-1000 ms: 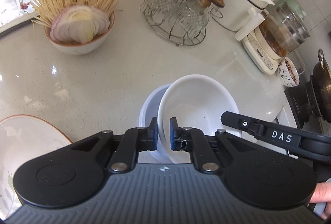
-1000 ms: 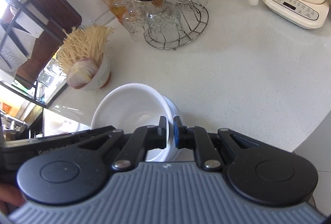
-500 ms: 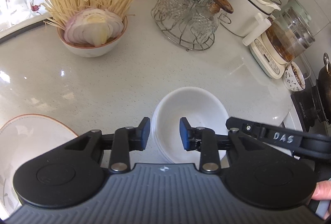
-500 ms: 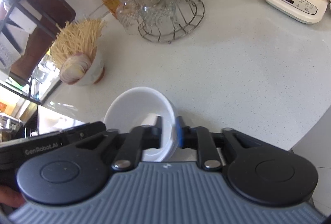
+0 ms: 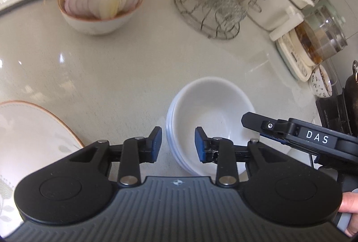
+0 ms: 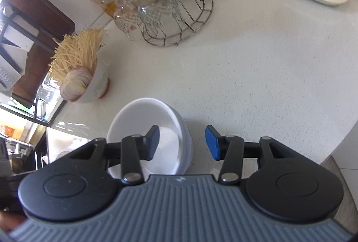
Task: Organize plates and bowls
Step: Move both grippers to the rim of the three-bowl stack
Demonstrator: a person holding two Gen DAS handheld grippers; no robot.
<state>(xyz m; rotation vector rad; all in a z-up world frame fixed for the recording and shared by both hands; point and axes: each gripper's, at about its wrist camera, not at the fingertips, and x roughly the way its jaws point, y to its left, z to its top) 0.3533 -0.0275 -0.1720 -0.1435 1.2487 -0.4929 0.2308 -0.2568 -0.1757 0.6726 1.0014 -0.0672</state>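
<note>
With both my tongs astride the stacked white bowls on the counter, neither grips.
My left gripper stands parted; my right gripper is opening, pads clear of the rim.

Black left claw; blue pads; ribbed grey body; silver pivot screws.

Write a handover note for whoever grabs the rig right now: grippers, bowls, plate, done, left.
Left gripper: open, fingers straddling the near rim of the white bowl stack, not pressing.
Right gripper: jaws opening, straddling the stack's other rim, no grip.
Stack sits nested on the counter.
Patterned plate lies left of it, untouched.
Bowl of noodles and onion sits further back.
Done: bowls stacked.
Left: probably the plate.
</note>
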